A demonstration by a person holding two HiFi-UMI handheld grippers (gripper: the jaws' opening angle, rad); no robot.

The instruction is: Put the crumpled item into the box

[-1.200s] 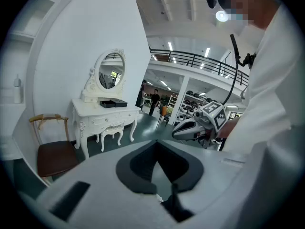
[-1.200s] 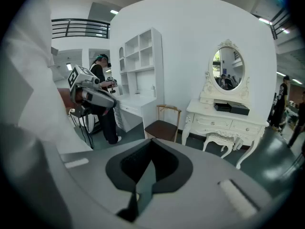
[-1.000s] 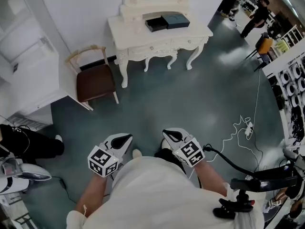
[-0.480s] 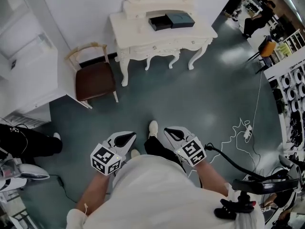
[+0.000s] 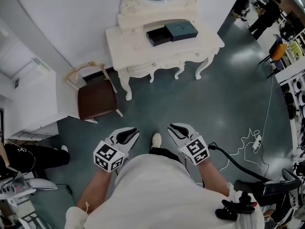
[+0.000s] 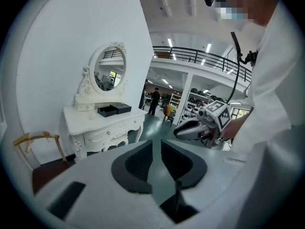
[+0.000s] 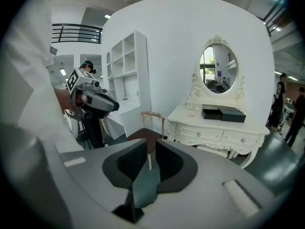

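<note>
Left gripper [image 5: 129, 135] is held near the body, on the left. Its jaws are opening, with a narrow gap and nothing between them. Right gripper [image 5: 175, 129] is level with it on the right, jaws slightly apart, also empty. Box [image 5: 157, 36] sits open on the far white dressing table [image 5: 143, 51], with the lid [image 5: 181, 30] just beside it on the right. Brown chair [image 5: 96, 99] stands left of the table.

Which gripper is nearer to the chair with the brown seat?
Left. The left gripper, jaws opening with nothing between them, hangs just below-right of the chair in the head view; the right gripper sits farther right.
</note>
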